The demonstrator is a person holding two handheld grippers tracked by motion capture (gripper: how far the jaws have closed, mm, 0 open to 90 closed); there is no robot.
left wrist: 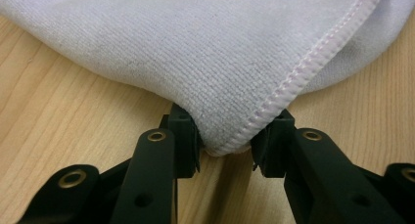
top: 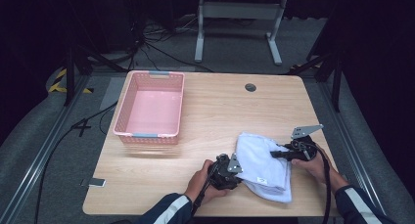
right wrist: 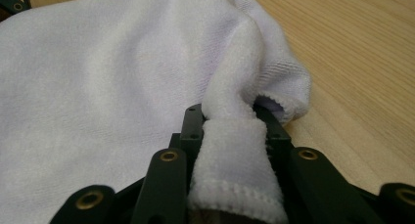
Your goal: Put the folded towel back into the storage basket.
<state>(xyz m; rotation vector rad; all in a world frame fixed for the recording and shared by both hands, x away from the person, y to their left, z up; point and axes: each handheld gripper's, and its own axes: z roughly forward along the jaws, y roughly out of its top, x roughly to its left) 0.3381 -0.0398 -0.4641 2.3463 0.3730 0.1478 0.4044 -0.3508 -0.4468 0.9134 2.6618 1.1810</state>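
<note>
A white towel [top: 262, 160] lies folded on the wooden table [top: 220, 111] near the front right. My left gripper [top: 241, 171] comes in at its near left edge. In the left gripper view the stitched corner of the towel [left wrist: 220, 77] fills the gap of the left gripper [left wrist: 227, 133], whose jaws press it from both sides. My right gripper [top: 274, 154] meets the towel's right edge. The right gripper [right wrist: 230, 121] is shut on a raised fold of the towel [right wrist: 98, 87], which runs back between its jaws.
An empty pink plastic basket [top: 156, 74] stands at the back left of the table. A round cable hole [top: 250, 87] sits near the far edge. Bare wood lies between the basket and the towel. Dark floor, cables and a metal frame lie beyond.
</note>
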